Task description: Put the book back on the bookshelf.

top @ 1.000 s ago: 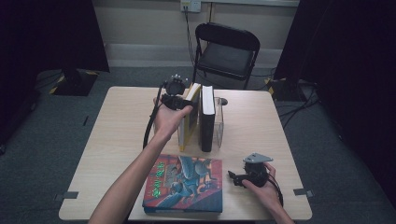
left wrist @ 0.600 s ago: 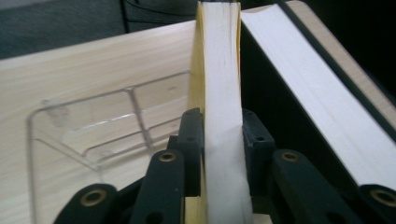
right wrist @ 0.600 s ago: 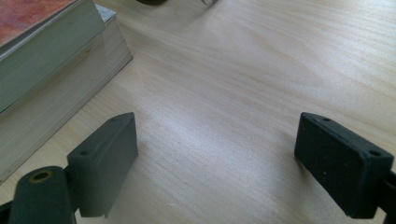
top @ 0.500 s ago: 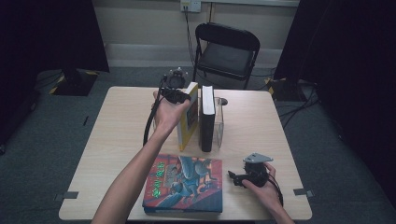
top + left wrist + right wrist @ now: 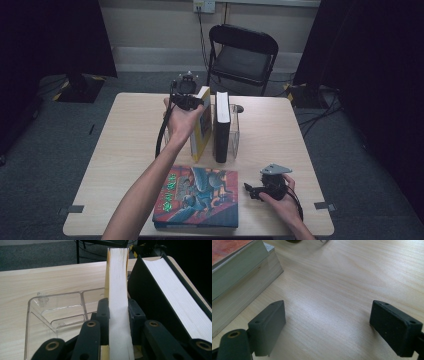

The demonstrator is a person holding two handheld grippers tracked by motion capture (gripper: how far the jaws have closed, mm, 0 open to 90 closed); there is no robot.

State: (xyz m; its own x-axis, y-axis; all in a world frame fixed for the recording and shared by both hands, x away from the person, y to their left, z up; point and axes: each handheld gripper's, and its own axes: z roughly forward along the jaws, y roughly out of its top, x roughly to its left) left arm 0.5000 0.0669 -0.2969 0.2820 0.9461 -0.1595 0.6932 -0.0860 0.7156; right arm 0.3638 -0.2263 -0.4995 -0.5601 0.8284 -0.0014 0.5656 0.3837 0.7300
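Three books (image 5: 201, 129) (image 5: 222, 127) (image 5: 197, 196), one clear rack (image 5: 58, 311), one table (image 5: 120, 145), one folding chair (image 5: 242, 55), two grippers (image 5: 186, 95) (image 5: 256, 191).

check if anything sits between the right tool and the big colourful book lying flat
Nothing visible does. The right tool rests open on bare table, with the colourful book just beside its jaws and clear wood between them.

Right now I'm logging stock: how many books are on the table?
3: a yellow book upright in the clear holder, clamped by the left gripper; a black book upright beside it; a colourful book lying flat at the near edge.
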